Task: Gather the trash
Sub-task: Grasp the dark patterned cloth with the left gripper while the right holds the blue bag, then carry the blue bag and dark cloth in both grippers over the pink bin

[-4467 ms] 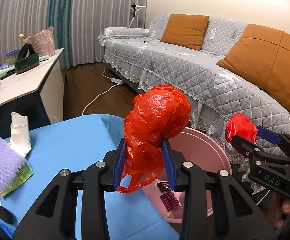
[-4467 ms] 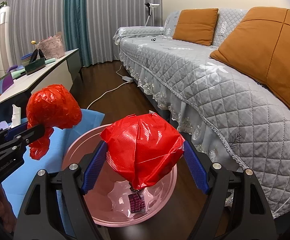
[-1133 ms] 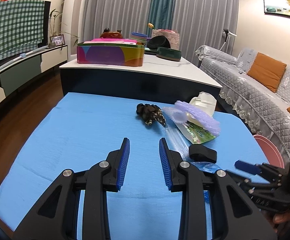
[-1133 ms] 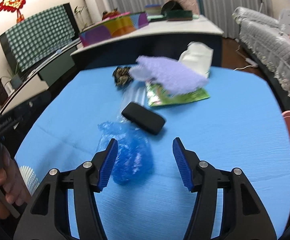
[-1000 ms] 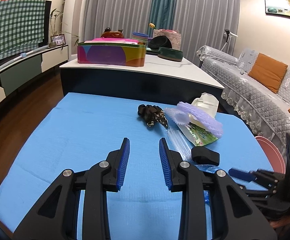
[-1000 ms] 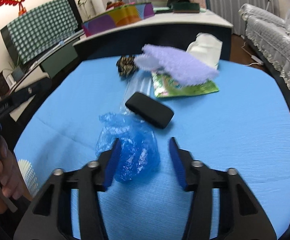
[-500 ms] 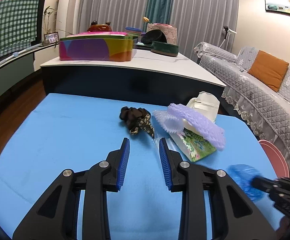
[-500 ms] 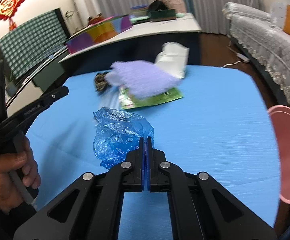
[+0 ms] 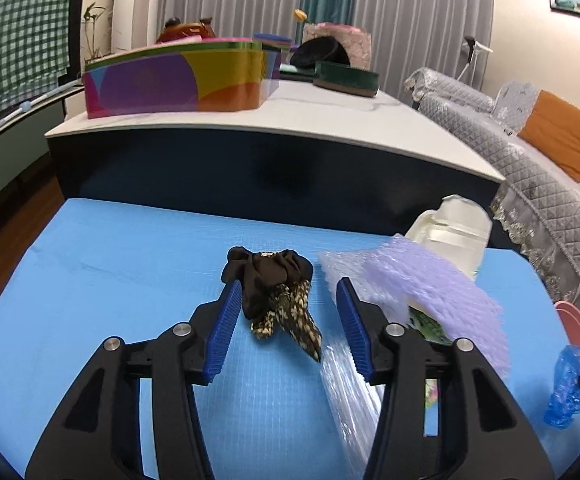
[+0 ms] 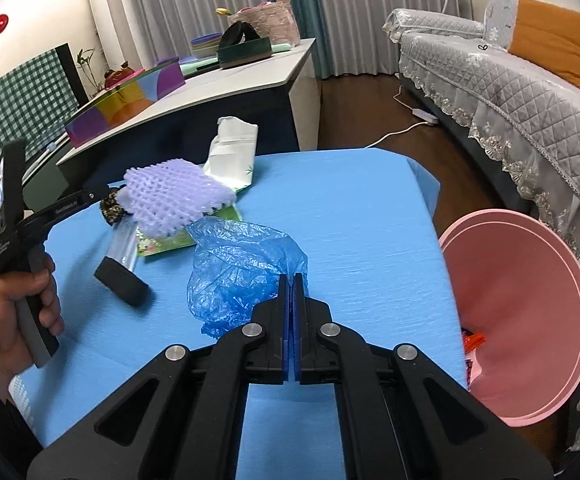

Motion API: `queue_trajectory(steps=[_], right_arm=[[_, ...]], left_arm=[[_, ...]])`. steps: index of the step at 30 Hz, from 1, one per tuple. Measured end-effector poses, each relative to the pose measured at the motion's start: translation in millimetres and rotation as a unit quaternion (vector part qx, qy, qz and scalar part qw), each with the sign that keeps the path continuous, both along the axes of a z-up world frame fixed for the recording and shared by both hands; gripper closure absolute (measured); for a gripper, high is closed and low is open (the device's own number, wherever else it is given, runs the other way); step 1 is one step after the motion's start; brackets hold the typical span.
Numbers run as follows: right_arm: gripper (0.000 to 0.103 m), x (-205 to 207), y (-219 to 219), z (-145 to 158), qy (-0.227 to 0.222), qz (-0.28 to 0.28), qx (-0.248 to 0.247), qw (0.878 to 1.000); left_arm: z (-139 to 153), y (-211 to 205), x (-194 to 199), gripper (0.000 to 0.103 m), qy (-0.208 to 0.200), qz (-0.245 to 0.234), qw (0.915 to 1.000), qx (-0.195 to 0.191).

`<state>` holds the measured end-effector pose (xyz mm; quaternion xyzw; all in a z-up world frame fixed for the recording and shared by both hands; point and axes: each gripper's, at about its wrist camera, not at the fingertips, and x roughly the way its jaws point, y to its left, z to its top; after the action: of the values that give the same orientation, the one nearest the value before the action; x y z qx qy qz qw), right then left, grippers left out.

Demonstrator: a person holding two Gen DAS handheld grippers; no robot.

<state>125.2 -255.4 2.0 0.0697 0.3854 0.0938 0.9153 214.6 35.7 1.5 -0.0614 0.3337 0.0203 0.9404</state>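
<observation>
The right hand-held gripper (image 10: 292, 280) is pinched tight on a crumpled blue plastic bag (image 10: 237, 268) above the blue worktop (image 10: 342, 216), near the pink bin (image 10: 530, 312). The left hand-held gripper (image 9: 285, 300), jaws just widening, straddles a dark scrunchie (image 9: 273, 280) without pressing it.

Blue bag (image 10: 241, 268) lifted, red bags gone.
</observation>
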Motion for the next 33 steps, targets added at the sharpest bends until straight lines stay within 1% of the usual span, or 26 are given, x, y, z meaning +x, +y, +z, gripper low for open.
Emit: queue_trajectory(steps=[1, 3, 5, 9, 16, 29, 33], right_arm=[[0.101, 1, -1, -1, 0.002, 0.001, 0.0, 1.0], [0.101, 1, 1, -2, 0.002, 0.003, 0.0, 1.0], [0.101, 0, 3, -1, -0.001, 0.005, -0.002, 1.0], [0.101, -3, 6, 6, -0.011, 0.007, -0.003, 1.0], [0.101, -15, 3, 18, -0.029, -0.001, -0.006, 1.0], [0.102, -38, -9, 47, -0.065, -0.016, 0.003, 0.998], [0.102, -46, -12, 52, -0.072, -0.018, 0.002, 0.997]], left_arm=[[-1, 1, 2, 0.066, 0.005, 0.0, 1.0, -0.001], [-5, 4, 6, 0.086, 0.017, 0.004, 0.9998, -0.002], [-8, 7, 5, 0.1, 0.024, 0.009, 0.9997, -0.004], [1, 10, -3, 0.101, 0.015, 0.016, 0.9998, 0.0], [21, 7, -22, 0.101, -0.007, 0.012, 0.9998, 0.013], [65, -10, -73, 0.101, -0.048, -0.018, 0.9982, 0.031], [72, -16, -88, 0.101, -0.055, -0.027, 0.9979, 0.024]])
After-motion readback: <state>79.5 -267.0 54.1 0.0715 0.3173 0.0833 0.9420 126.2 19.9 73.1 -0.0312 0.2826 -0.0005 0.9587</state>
